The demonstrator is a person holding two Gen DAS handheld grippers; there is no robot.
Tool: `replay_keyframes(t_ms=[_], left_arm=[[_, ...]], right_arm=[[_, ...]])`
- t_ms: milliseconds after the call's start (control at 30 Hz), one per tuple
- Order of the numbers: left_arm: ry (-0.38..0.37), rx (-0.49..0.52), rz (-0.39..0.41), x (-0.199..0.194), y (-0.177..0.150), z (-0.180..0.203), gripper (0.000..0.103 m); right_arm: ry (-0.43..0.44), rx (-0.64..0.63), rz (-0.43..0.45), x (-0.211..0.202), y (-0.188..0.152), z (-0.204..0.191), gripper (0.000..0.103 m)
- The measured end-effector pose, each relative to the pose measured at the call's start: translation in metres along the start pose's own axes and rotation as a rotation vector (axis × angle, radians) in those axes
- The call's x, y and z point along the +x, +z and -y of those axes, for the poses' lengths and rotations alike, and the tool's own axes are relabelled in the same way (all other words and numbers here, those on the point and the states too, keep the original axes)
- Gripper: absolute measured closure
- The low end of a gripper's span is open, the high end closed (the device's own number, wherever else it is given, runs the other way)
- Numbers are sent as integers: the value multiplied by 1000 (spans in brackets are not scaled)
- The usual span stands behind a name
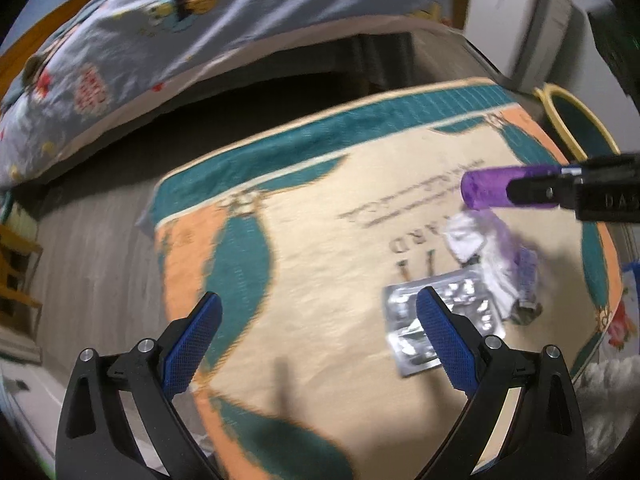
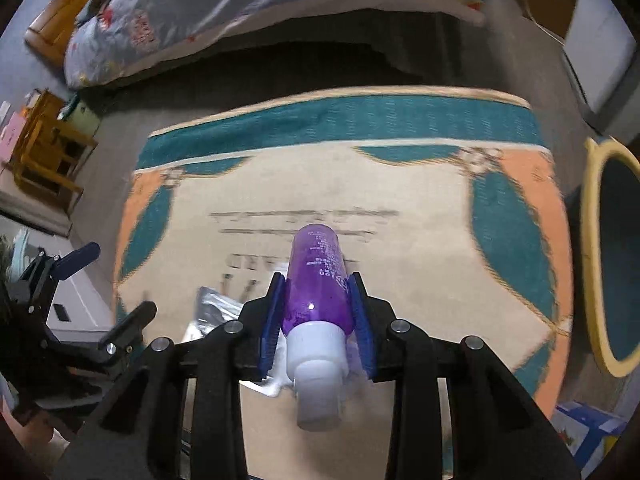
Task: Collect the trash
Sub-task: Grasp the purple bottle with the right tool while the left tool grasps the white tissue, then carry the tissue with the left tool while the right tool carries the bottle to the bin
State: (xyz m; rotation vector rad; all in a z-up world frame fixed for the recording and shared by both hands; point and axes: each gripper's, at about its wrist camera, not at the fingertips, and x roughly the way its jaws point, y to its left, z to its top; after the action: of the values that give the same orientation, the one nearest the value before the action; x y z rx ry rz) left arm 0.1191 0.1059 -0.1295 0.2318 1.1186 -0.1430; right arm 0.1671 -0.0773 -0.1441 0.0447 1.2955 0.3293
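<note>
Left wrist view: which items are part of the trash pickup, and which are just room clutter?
Trash job: purple bottle clamped in right tool; foil blister pack; crumpled white wrapper; yellow-rimmed bin; open left tool.

Lying about: rug; bed quilt; wooden stool.

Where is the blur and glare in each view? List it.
Left wrist view: motion smear across the rug and crumpled wrapper; the left tongs stay sharp. Right wrist view: purple bottle crisp with a small glare spot, rug lettering smeared, edges bent by fisheye.
</note>
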Motion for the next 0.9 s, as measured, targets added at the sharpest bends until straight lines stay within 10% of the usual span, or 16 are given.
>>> replay_keyframes(t_ms=[400,500,767,900], left_arm=[[-132,92,-12,25,20,59,7],[-182,102,-10,29,24,71,9],[-267,196,-89,55,30,112,63],[-248,232,-98,59,32,117,89]], right_arm=[[-114,118,-155,18,-18,72,70],[-95,153,-132,14,-17,85,44],[-46,178,-141,23,-19,98,33],[-28,173,-131,25,-18,100,66]])
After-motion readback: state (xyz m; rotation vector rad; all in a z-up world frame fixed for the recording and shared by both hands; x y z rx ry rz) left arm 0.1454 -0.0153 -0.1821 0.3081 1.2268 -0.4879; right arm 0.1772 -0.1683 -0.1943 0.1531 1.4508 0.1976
